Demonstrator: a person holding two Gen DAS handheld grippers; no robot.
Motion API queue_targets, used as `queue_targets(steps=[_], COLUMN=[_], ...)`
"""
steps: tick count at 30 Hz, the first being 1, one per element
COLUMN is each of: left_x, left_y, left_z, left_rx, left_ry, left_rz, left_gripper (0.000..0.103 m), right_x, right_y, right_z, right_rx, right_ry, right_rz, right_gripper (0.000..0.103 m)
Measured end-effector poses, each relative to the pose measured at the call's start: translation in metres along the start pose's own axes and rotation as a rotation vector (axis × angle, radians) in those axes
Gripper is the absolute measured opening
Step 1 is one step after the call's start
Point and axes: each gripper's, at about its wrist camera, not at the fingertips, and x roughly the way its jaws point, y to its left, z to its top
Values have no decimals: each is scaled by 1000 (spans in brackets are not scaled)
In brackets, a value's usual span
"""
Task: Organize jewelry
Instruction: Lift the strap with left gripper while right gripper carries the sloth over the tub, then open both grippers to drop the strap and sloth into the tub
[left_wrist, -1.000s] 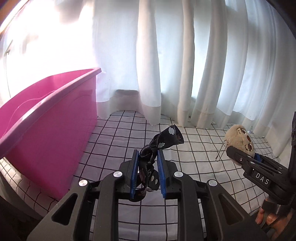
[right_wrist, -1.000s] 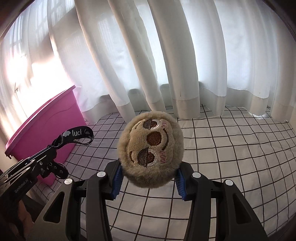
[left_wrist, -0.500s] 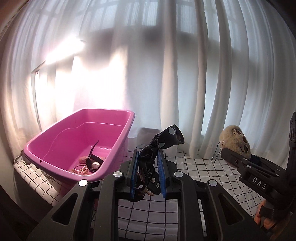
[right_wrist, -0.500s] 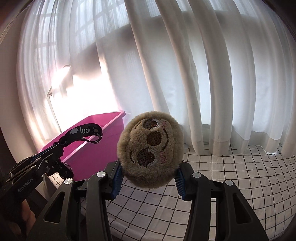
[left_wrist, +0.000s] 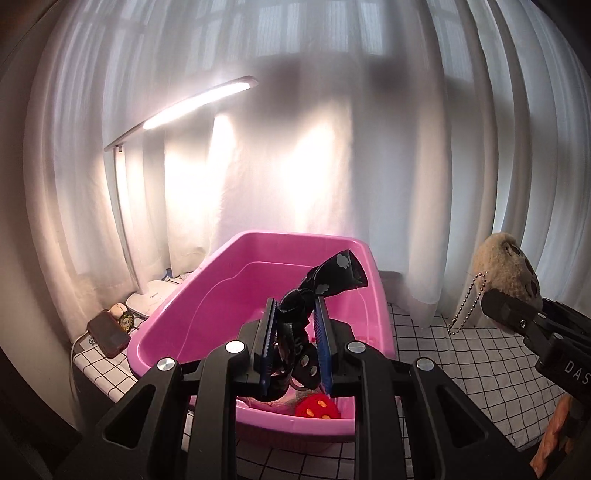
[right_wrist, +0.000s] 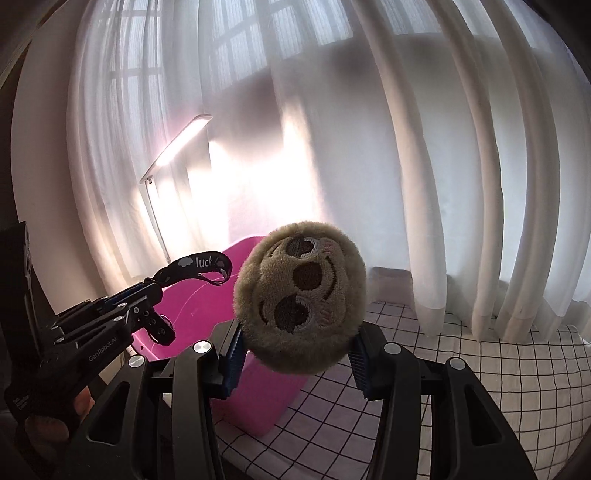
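My left gripper (left_wrist: 294, 325) is shut on a black strap (left_wrist: 328, 278) printed with white clouds and holds it above the pink tub (left_wrist: 184, 306). The strap (right_wrist: 195, 264) and the left gripper (right_wrist: 147, 291) also show in the right wrist view, over the tub (right_wrist: 192, 306). My right gripper (right_wrist: 295, 354) is shut on a round tan plush sloth-face charm (right_wrist: 301, 301), held in the air to the right of the tub. In the left wrist view the charm (left_wrist: 498, 267) shows with its ball chain (left_wrist: 467, 304) hanging down.
A red toy (left_wrist: 317, 406) lies in the tub's near corner. A lit desk lamp (left_wrist: 192, 99) stands left of the tub, with a dark power bank (left_wrist: 109, 330) and small items at its base. White curtains hang behind. The table has a black-and-white checked cloth (left_wrist: 461, 369).
Both grippers have risen and swung left with their loads. The left gripper now hangs over the tub's inside, and the lamp has come into view.
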Motion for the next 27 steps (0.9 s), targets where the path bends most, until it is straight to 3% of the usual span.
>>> queue_targets(steps=[12,19,27], left_x=[57,84,99], left_y=[54,64,65], left_z=[15,10,8], left_rx=[-4,-6,-20], left_ry=[91,155,190], left_rz=[45,43,39], left_gripper=[20,20,21], right_x=[79,116,130], right_y=[75,82,79], right_z=[18,15,13], right_rx=[-68,-66,-49], right_ry=[84,159,176], right_rz=[63,46,13], right_gripper=[46,46,48])
